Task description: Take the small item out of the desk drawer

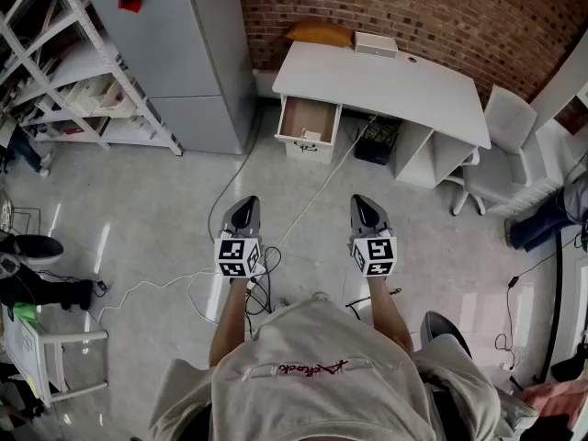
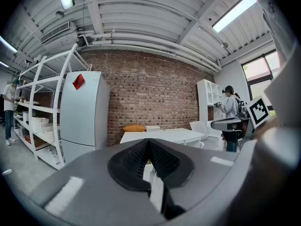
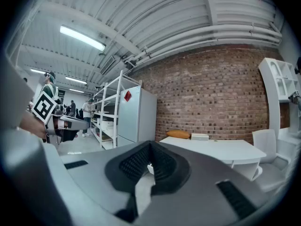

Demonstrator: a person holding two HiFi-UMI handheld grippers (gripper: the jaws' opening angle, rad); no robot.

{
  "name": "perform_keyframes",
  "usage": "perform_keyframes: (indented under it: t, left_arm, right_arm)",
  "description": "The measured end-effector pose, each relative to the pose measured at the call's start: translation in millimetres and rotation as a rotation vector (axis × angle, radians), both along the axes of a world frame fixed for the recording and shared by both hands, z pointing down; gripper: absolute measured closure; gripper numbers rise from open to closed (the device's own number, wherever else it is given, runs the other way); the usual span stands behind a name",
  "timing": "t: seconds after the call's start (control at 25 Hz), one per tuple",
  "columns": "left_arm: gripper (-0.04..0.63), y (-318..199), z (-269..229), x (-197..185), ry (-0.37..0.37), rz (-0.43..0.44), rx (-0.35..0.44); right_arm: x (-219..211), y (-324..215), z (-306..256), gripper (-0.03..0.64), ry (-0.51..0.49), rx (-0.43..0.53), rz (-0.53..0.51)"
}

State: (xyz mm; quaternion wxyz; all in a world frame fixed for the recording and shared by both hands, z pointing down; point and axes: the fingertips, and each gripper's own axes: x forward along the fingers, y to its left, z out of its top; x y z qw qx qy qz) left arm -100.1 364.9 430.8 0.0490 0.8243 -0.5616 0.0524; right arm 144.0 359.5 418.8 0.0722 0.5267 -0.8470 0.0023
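A white desk (image 1: pixel 386 81) stands against the brick wall at the far side of the room. Its left drawer (image 1: pixel 306 118) is pulled out, and a small pale item (image 1: pixel 310 136) lies near the drawer's front. Both grippers are held over the floor, well short of the desk and pointing at it. My left gripper (image 1: pixel 243 212) is shut with nothing between its pads (image 2: pixel 141 157). My right gripper (image 1: pixel 365 209) is also shut and empty. The desk (image 2: pixel 164 135) shows beyond the jaws in the left gripper view, and the desk (image 3: pixel 221 149) shows likewise in the right gripper view.
A grey fridge (image 1: pixel 184 53) and a white shelving rack (image 1: pixel 73 72) stand left of the desk. A white chair (image 1: pixel 501 145) is at its right. Cables (image 1: pixel 266 269) trail over the floor. An orange cushion (image 1: pixel 320 33) and a white box (image 1: pixel 375 44) lie on the desk.
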Motion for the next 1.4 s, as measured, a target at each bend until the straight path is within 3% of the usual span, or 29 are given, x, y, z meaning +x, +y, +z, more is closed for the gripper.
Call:
perform_keyframes:
  t: [0.32, 0.52, 1.4]
  left_arm:
    - [0.588, 2, -1, 8, -0.01, -0.001, 0.002]
    - [0.586, 4, -2, 16, -0.016, -0.007, 0.001]
    - [0.586, -11, 4, 77, -0.065, -0.042, -0.001]
  right_arm:
    - [4, 3, 3, 0.606, 0.002, -0.008, -0.014]
    - [10, 3, 5, 0.604, -0.056, -0.019, -0.038]
    - [58, -21, 16, 0.604, -0.054, -0.019, -0.131]
